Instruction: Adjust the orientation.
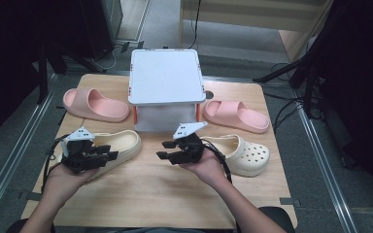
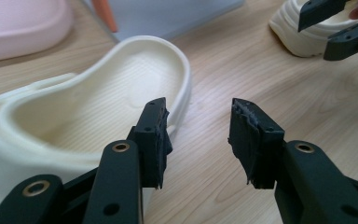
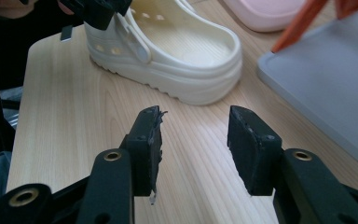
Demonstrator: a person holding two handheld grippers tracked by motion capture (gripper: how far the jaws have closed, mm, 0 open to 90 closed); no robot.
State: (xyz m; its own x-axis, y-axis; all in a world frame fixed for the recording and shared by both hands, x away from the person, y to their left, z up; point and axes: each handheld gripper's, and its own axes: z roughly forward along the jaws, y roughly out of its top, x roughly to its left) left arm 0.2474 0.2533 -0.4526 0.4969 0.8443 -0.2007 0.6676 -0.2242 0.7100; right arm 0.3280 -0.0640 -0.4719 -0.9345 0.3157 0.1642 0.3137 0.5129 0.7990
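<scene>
Two cream clogs lie on the wooden table [image 1: 155, 194]. The left clog [image 1: 124, 141] [image 2: 98, 102] [image 3: 182, 60] lies in front of a white box, its heel opening toward the table's middle. The right clog [image 1: 247, 155] [image 2: 303, 32] has holes over its toe. My left gripper [image 1: 110, 152] [image 2: 198, 135] hovers open beside the left clog's heel rim, nothing between its pads. My right gripper [image 1: 162, 149] [image 3: 193, 140] points left over bare wood between the two clogs, open and holding nothing.
A white box [image 1: 165, 77] [image 2: 177, 16] [image 3: 326, 79] with orange clips stands at the back middle. One pink slipper [image 1: 94, 104] [image 2: 18, 23] lies left of it, another [image 1: 235, 115] to its right. Black stands and cables ring the table.
</scene>
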